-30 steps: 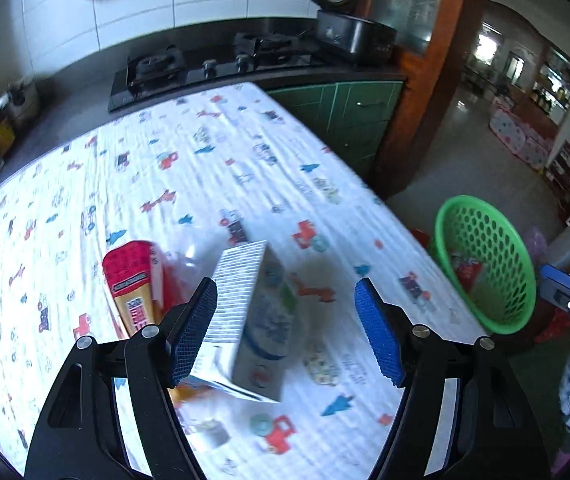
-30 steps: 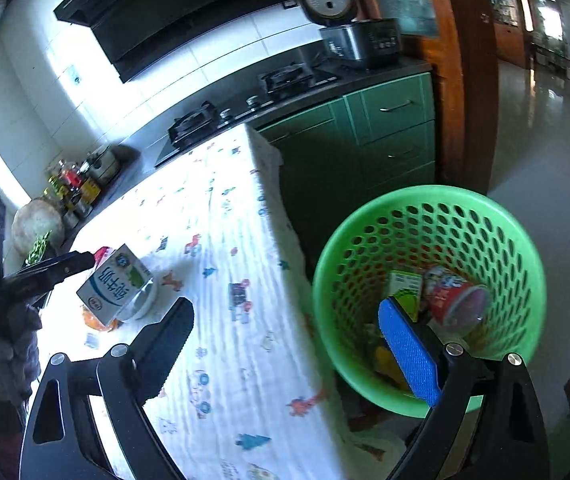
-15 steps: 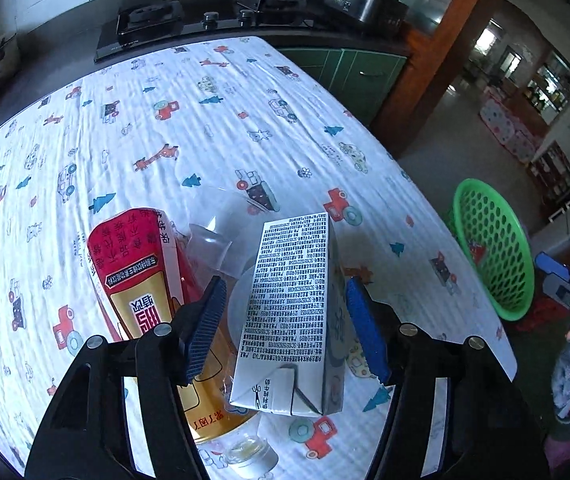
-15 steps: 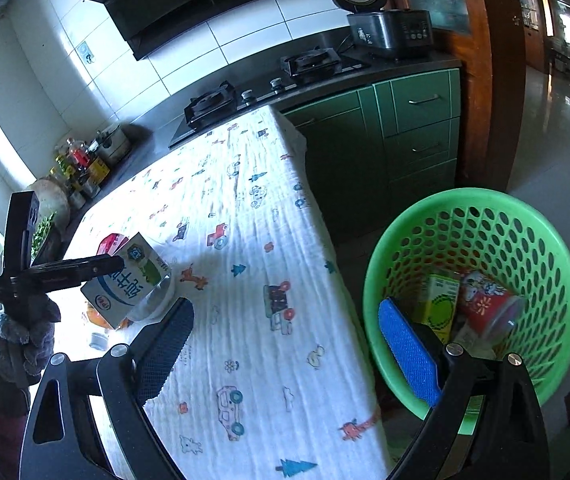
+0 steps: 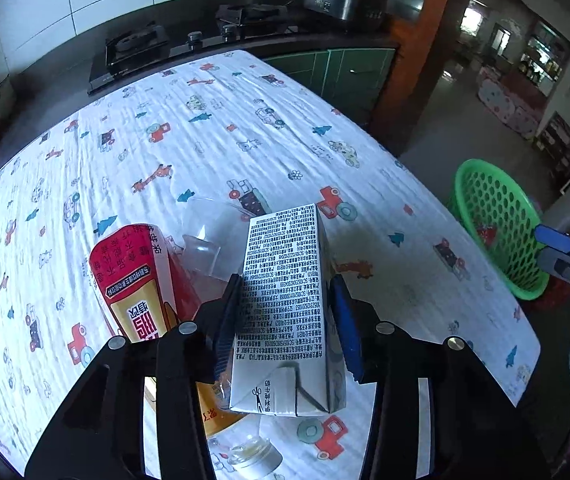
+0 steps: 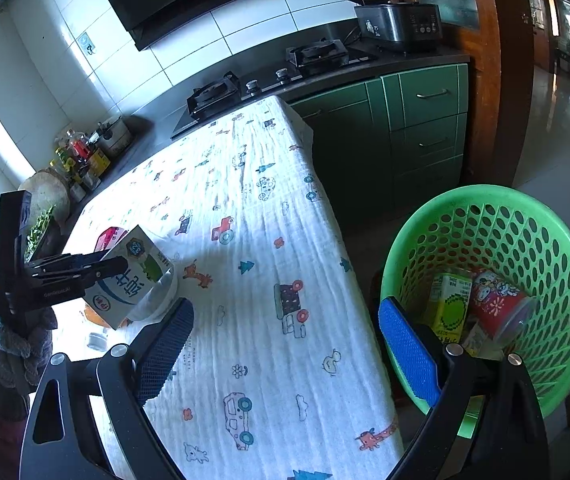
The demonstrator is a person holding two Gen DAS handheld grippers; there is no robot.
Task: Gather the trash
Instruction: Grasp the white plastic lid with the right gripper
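Left gripper point(image 5: 285, 316): its jaws have just been closing and are now drawn in on the carton point(image 5: 285, 304), one pad against each long side; a second ago they were spread wide, with clear gaps to the carton.
Carton: a white milk carton held between the left pads, its printed side up and its folded end nearest the camera; it is seen much larger and lower in the left wrist view than a second ago. In the right wrist view it is tilted, its far end over a clear tub point(image 6: 157, 300) on the table.
Red bottle point(image 5: 141, 288): lying just left of the carton, partly under the left finger; more of its label is shown than a second ago.
Clear cup point(image 5: 205, 240): lying on its side between bottle and carton, just beyond the pads.
Table point(image 5: 245, 128): covered by a white cloth printed with cars and trees; the trash is gathered at its near left part.
Right gripper point(image 6: 285, 352): jaws wide apart and nothing is held; it is seen over the table's near right edge, whereas a second ago its right finger was deeper over the basket.
Basket point(image 6: 545, 240): green, on the floor to the right of the table, well apart from the carton; a yellow-green box point(image 6: 449, 308) and a red cup point(image 6: 497, 304) are lying in it.
Person: a gloved hand point(image 6: 13, 348) is wrapped round the left gripper's handle.
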